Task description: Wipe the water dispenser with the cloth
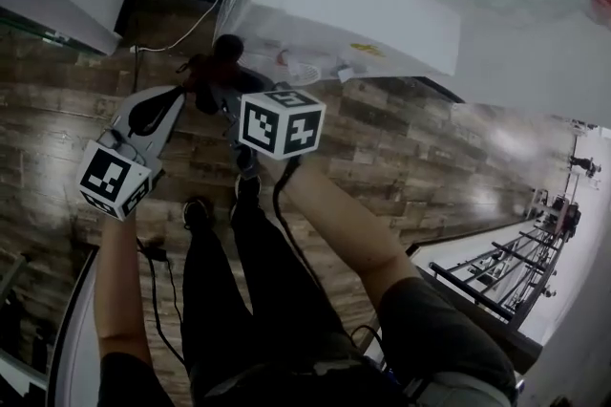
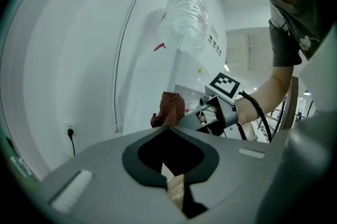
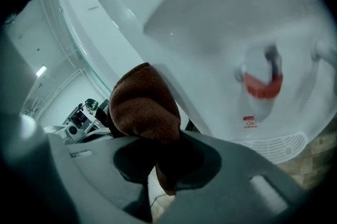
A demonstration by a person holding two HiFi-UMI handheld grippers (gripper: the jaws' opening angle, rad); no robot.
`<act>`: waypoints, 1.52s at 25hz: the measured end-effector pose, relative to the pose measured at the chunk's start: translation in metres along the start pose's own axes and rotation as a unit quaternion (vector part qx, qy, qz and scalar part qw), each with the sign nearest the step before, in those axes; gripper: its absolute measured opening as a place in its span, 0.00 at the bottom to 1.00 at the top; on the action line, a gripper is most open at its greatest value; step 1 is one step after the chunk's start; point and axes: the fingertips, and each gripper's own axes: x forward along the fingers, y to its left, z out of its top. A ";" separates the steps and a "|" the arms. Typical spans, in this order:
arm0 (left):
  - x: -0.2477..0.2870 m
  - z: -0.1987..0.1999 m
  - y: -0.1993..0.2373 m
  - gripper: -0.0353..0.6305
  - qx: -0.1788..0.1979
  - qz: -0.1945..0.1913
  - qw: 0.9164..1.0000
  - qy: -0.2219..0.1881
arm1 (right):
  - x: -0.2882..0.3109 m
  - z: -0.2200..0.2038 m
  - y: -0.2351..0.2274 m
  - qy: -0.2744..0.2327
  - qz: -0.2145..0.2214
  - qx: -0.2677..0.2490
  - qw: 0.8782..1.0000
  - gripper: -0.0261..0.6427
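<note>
right gripper (image 3: 158, 140): jaws clamped on bunched brown terry cloth (image 3: 143, 107), wad pushed forward for wiping | cloth near white plastic water dispenser (image 3: 210, 18) front, beside red tap (image 3: 261, 86) | left gripper (image 2: 168, 131): closed, empty, held aside

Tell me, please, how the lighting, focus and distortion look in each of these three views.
Head view: the floor shows pale glare patches at right, while the person's legs are dark. Left gripper view: strong fisheye bending, with dark corners. Right gripper view: the cloth is fairly sharp, and the red tap behind it is soft.
</note>
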 end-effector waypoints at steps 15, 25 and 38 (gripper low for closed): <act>-0.047 0.104 -0.060 0.08 0.021 -0.024 0.999 -0.036 | -0.123 0.120 0.094 -0.114 0.011 -0.030 0.993 0.13; -0.107 0.125 -0.156 0.08 -0.005 -0.075 0.996 -0.043 | -0.253 0.035 0.116 -0.141 -0.039 0.013 0.989 0.13; -0.158 0.136 -0.247 0.08 0.049 -0.109 0.992 -0.031 | -0.375 -0.041 0.162 -0.236 -0.074 0.037 0.968 0.13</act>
